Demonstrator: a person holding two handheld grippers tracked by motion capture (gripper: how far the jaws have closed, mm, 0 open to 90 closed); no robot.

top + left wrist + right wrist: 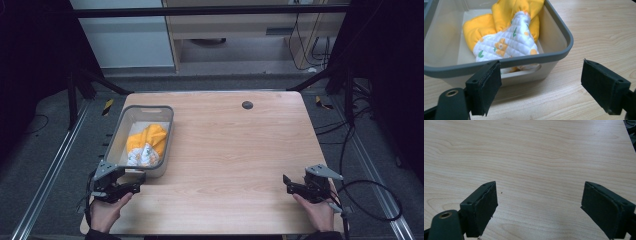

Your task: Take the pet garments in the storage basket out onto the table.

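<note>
A grey plastic bin (116,136) stands at the table's left side, and a bunched yellow and white quilted cloth (146,144) lies inside it. In the left gripper view the cloth (506,37) rests against the bin's near wall (529,58), showing through the handle slot. My left gripper (134,183) is held just in front of the bin's near end, open, with nothing between its jaws (540,87). At the table's right front my right gripper (291,184) is open over bare wood (539,207).
The wooden table (235,150) has a round dark cable hole (247,105) near its far edge. Metal rails and cables run on the floor at both sides. A light cabinet stands behind the table.
</note>
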